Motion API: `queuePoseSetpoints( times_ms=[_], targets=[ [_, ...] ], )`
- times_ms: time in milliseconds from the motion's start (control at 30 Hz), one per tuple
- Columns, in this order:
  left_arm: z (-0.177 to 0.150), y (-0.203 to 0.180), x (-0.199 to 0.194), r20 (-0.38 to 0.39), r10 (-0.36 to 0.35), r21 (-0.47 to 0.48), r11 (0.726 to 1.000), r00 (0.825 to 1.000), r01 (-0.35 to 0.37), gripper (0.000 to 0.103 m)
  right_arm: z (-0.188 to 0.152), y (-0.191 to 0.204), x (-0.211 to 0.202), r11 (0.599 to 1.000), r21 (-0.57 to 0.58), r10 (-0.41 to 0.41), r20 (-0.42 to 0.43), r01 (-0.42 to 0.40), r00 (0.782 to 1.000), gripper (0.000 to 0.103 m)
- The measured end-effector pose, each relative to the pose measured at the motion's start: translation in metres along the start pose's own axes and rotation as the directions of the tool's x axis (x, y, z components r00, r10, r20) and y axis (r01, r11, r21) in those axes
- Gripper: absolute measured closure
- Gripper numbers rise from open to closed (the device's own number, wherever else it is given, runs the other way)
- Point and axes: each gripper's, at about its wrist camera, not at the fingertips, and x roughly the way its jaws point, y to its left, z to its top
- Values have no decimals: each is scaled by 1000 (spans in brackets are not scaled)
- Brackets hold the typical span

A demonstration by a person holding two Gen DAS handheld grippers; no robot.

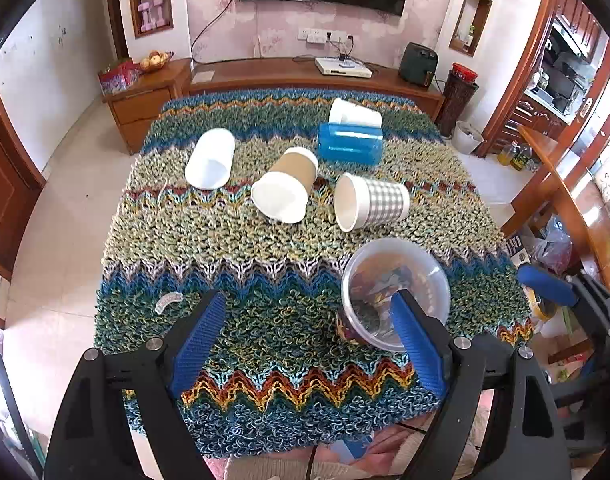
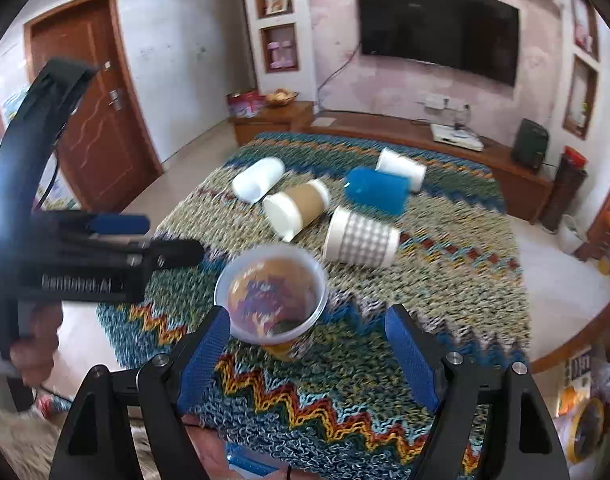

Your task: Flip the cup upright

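Observation:
A clear plastic cup (image 1: pixel 397 292) with a printed wrapper stands upright near the front of the table; it also shows in the right wrist view (image 2: pixel 271 300). My left gripper (image 1: pixel 309 340) is open, its right finger just in front of the cup. My right gripper (image 2: pixel 307 356) is open, the cup just beyond its left finger, not held. Lying on their sides are a brown paper cup (image 1: pixel 285 188), a checked cup (image 1: pixel 371 202), a white cup (image 1: pixel 211 158), a blue cup (image 1: pixel 351 142) and another white cup (image 1: pixel 355 114).
A knitted zigzag cloth (image 1: pixel 265 320) covers the table. A wooden TV cabinet (image 1: pixel 289 74) stands behind it, a wooden table (image 1: pixel 565 196) to the right. The left gripper's body (image 2: pixel 65 256) fills the left of the right wrist view.

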Motion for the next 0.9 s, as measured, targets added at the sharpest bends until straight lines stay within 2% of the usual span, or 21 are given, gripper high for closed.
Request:
queuePoseSetpoints(
  times_ms=[200, 500, 900],
  targets=[
    [11, -4, -25, 40, 24, -1, 1000, 999, -24, 16, 23, -4, -16, 994, 62, -92, -8, 92, 996, 22],
    [25, -8, -56, 107, 59, -32, 998, 993, -56, 16, 46, -16, -35, 969, 205, -141, -9, 139, 990, 22],
    [32, -13, -74, 169, 151, -73, 987, 974, -140, 16, 65, -3, -66, 947, 224, -251, 79, 228, 965, 22]
  ],
)
